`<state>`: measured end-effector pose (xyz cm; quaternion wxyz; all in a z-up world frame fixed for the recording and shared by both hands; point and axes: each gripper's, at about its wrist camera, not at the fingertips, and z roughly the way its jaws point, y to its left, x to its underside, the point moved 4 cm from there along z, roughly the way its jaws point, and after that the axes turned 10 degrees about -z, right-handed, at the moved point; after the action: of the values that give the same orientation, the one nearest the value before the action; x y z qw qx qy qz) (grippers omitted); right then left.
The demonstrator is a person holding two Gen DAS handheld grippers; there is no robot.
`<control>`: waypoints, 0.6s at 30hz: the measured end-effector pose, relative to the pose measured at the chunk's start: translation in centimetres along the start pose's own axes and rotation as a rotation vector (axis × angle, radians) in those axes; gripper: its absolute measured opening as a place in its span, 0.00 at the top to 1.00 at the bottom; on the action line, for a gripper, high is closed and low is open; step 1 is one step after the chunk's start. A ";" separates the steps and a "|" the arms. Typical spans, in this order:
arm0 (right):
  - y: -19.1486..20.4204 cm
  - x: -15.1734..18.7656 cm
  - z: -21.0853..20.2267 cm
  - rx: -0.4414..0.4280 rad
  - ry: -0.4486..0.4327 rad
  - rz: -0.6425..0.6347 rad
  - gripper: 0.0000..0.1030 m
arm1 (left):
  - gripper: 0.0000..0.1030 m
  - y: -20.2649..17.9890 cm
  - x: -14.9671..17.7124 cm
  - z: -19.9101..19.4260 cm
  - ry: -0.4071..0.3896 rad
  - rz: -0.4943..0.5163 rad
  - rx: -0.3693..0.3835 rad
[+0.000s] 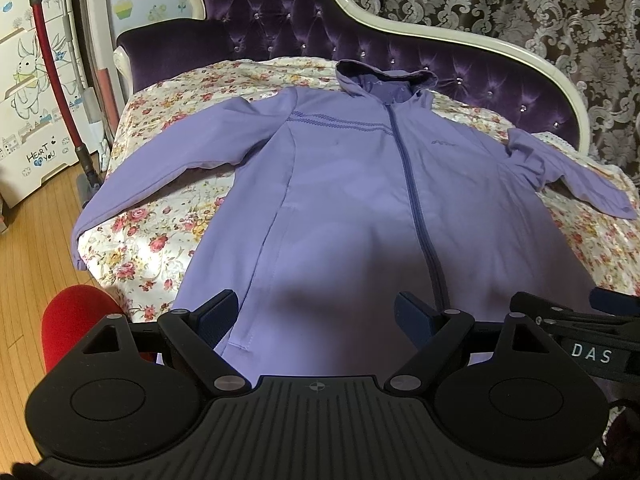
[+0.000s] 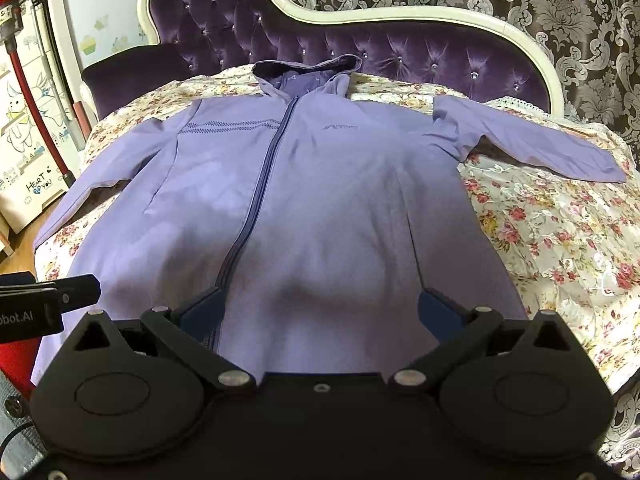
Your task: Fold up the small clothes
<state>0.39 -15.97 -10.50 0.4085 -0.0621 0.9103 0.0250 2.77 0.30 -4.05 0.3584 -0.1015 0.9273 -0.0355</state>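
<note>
A lilac hooded jacket (image 1: 340, 184) is seen spread face up and zipped across a floral bedspread (image 1: 160, 240), filling the middle of both wrist views, its hood (image 1: 384, 80) lying toward the purple tufted headboard (image 1: 280, 12) at the top of the frame. One sleeve (image 1: 160, 160) is stretched toward the left edge of the frame, where its cuff droops over the side of the bed; the other sleeve (image 2: 540, 148) is bunched near the shoulder and angled toward the upper right.

The left hand-held gripper (image 1: 316, 316) is held at the bottom of its view above the hem, jaws spread wide with nothing between them. The right hand-held gripper (image 2: 320, 308) is likewise seen with jaws apart and empty, over the lower right panel beside the zip (image 2: 260, 184).

The fabric is judged thin, light and limp, perhaps slightly slick, so a pinch is likely to gather only the top layer unless both layers are caught at an edge. The firmest holds are judged to be the stitched cuffs, the hem corners and the shoulder seams. A fold is best begun at a sleeve cuff, drawn across the chest. The zip is expected to act as a stiffer spine resisting any crease across it.
</note>
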 end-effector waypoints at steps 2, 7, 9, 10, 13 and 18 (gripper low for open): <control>0.0 0.0 0.0 -0.001 0.000 0.000 0.01 | 0.17 0.0 0.0 0.0 0.001 0.002 0.001; 0.0 0.0 0.0 -0.002 0.001 -0.001 0.01 | 0.17 0.0 0.0 0.0 0.004 0.004 0.000; -0.1 0.1 0.0 -0.003 0.002 -0.001 0.01 | 0.17 0.0 0.0 0.0 0.006 0.003 0.001; -0.2 0.1 0.1 -0.003 0.003 0.000 0.01 | 0.17 0.0 0.0 0.1 0.007 0.003 0.001; -0.2 0.1 0.1 -0.003 0.004 0.000 0.01 | 0.17 0.0 0.0 0.2 0.012 0.004 0.000; -0.2 0.2 0.2 -0.003 0.005 0.000 0.01 | 0.17 -0.1 0.1 0.4 0.017 0.007 0.001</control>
<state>0.41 -16.14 -10.72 0.4060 -0.0627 0.9113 0.0263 2.96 0.15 -4.36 0.3508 -0.0976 0.9307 -0.0354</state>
